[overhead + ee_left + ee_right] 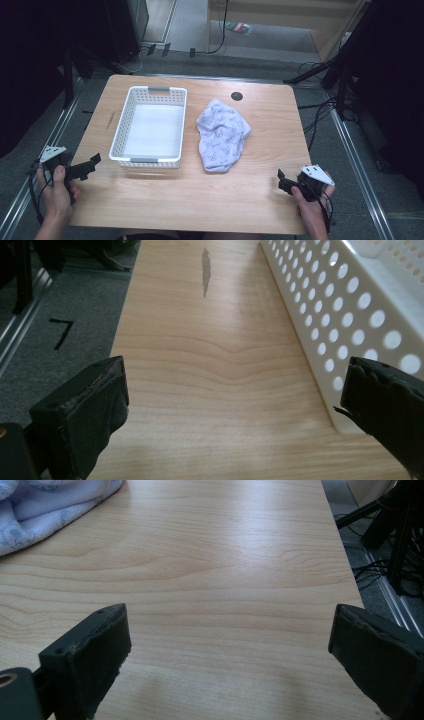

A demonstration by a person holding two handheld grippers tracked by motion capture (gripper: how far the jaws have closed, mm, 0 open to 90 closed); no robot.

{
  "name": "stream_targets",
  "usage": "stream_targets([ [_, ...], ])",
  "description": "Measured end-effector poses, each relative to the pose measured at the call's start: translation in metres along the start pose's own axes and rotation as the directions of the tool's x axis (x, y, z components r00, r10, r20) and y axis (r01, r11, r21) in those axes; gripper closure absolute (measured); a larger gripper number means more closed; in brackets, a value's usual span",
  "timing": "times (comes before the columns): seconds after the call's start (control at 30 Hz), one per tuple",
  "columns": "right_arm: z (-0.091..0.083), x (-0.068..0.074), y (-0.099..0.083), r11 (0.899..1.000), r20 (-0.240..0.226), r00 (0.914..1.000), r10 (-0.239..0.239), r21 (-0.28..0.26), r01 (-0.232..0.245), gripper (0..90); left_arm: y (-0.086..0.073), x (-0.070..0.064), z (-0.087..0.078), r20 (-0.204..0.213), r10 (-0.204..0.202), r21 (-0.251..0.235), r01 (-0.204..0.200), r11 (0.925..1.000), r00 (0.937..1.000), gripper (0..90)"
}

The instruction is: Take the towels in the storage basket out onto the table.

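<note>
A crumpled pale lilac cloth (222,135) with a small print lies on the wooden table (200,190), right of centre; its edge shows at the top left of the right gripper view (45,510). A white perforated basket (150,127) stands left of it, empty; its side wall (350,310) runs along the right of the left gripper view. My left gripper (90,165) is held at the table's near left edge, open, nothing between its jaws (235,405). My right gripper (286,182) is near the front right corner, open over bare wood (230,645).
A round black grommet (236,96) sits in the table near its far edge. A dark scuff mark (205,270) lies on the wood left of the basket. Grey floor, metal rails and cables surround the table; stand legs are at the right.
</note>
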State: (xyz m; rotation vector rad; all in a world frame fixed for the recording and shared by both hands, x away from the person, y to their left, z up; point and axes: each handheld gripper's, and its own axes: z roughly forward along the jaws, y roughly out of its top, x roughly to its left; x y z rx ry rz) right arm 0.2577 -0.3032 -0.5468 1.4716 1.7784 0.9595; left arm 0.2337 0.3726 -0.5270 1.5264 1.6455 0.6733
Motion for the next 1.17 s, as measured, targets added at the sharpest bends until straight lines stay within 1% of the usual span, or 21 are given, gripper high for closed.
stream_targets([
  [0.03, 0.000, 0.000, 0.000, 1.000, 0.000, 1.0000, 0.000, 0.000, 0.000, 3.6, -0.003, 0.002, -0.001, -0.003, 0.003, -0.003, -0.003, 1.0000, 1.0000, 0.0],
  [0.1, 0.000, 0.000, 0.000, 1.000, 0.003, 1.0000, 0.002, 0.000, -0.002, 3.7, -0.009, 0.004, -0.001, 0.016, -0.005, 0.001, 0.005, 1.0000, 0.9999, 0.0],
  [0.17, 0.000, 0.000, 0.000, 1.000, 0.004, 1.0000, 0.003, -0.001, -0.003, 3.7, -0.014, 0.005, 0.000, 0.004, 0.015, 0.008, -0.015, 0.9999, 0.9999, 0.0],
  [0.2, 0.000, 0.000, 0.000, 1.000, 0.004, 1.0000, 0.003, -0.001, -0.003, 3.7, -0.016, 0.006, 0.000, 0.010, 0.013, 0.008, -0.013, 0.9999, 0.9999, 0.0],
  [0.23, 0.000, 0.000, 0.000, 1.000, 0.004, 1.0000, 0.003, -0.002, -0.003, 3.7, -0.018, 0.006, 0.000, 0.004, 0.020, 0.012, -0.020, 0.9997, 0.9998, 0.0],
  [0.3, 0.000, 0.000, 0.000, 1.000, 0.002, 1.0000, 0.003, -0.003, -0.003, 3.7, -0.019, 0.007, -0.002, 0.019, 0.016, 0.001, -0.016, 0.9999, 0.9997, 0.0],
  [0.33, 0.000, 0.000, 0.000, 1.000, 0.002, 1.0000, 0.003, -0.003, -0.003, 3.7, -0.019, 0.007, -0.003, 0.019, 0.014, 0.002, -0.014, 0.9999, 0.9997, 0.0],
  [0.4, 0.000, 0.000, 0.000, 1.000, 0.002, 1.0000, 0.003, -0.003, -0.003, 3.7, -0.022, 0.008, -0.003, 0.002, 0.020, -0.001, -0.020, 0.9998, 0.9998, 0.0],
  [0.47, 0.000, 0.000, 0.000, 1.000, 0.003, 1.0000, 0.000, -0.003, 0.000, 3.7, -0.024, 0.007, -0.003, 0.011, 0.017, 0.002, -0.017, 0.9999, 0.9998, 0.0],
  [0.57, 0.000, 0.000, 0.000, 1.000, 0.001, 1.0000, -0.003, -0.004, 0.003, 3.7, -0.025, 0.004, 0.000, 0.030, 0.048, 0.010, -0.048, 0.9988, 0.9984, 0.0],
  [0.67, -0.001, 0.000, -0.001, 1.000, -0.002, 1.0000, -0.001, -0.006, 0.001, 3.7, -0.025, 0.000, 0.002, 0.020, 0.070, 0.015, -0.070, 0.9974, 0.9974, 0.4],
  [0.7, -0.001, 0.000, -0.001, 1.000, -0.003, 1.0000, -0.002, -0.007, 0.002, 3.7, -0.025, -0.001, 0.003, 0.010, 0.070, 0.018, -0.070, 0.9974, 0.9975, 1.6],
  [0.77, -0.001, 0.000, -0.001, 1.000, -0.004, 1.0000, -0.004, -0.007, 0.004, 3.7, -0.025, -0.001, 0.004, -0.013, 0.065, 0.020, -0.065, 0.9977, 0.9978, 8.0],
  [0.8, -0.001, 0.000, -0.001, 1.000, -0.005, 1.0000, -0.003, -0.005, 0.003, 3.7, -0.025, 0.000, 0.004, -0.013, 0.060, 0.021, -0.060, 0.9980, 0.9981, 9.3],
  [0.83, -0.001, 0.000, -0.001, 1.000, -0.005, 1.0000, -0.005, -0.007, 0.004, 3.7, -0.025, 0.000, 0.004, -0.008, 0.054, 0.020, -0.054, 0.9983, 0.9985, 9.3],
  [0.9, -0.001, 0.000, -0.001, 1.000, -0.006, 1.0000, -0.004, -0.006, 0.004, 3.7, -0.025, 0.001, 0.004, -0.024, 0.056, 0.017, -0.056, 0.9983, 0.9981, 8.0],
  [0.93, -0.001, 0.000, -0.001, 1.000, -0.006, 1.0000, -0.004, -0.007, 0.004, 3.7, -0.025, 0.001, 0.004, -0.019, 0.056, 0.018, -0.056, 0.9983, 0.9982, 6.4],
  [0.97, -0.001, 0.000, -0.001, 1.000, -0.006, 1.0000, -0.003, -0.006, 0.003, 3.7, -0.025, 0.001, 0.004, 0.000, 0.054, 0.016, -0.054, 0.9984, 0.9985, 5.7],
  [1.0, -0.001, 0.000, -0.001, 1.000, -0.006, 1.0000, -0.003, -0.007, 0.003, 3.7, -0.025, 0.001, 0.004, 0.000, 0.057, 0.013, -0.057, 0.9983, 0.9984, 5.0],
  [1.07, -0.001, 0.000, -0.001, 1.000, -0.006, 1.0000, -0.004, -0.007, 0.004, 3.7, -0.026, 0.000, 0.004, -0.005, 0.064, 0.014, -0.063, 0.9979, 0.9980, 4.8],
  [1.17, -0.001, 0.000, -0.001, 1.000, -0.007, 1.0000, -0.003, -0.007, 0.003, 3.7, -0.027, -0.002, 0.005, -0.027, 0.066, 0.012, -0.065, 0.9978, 0.9975, 4.8],
])
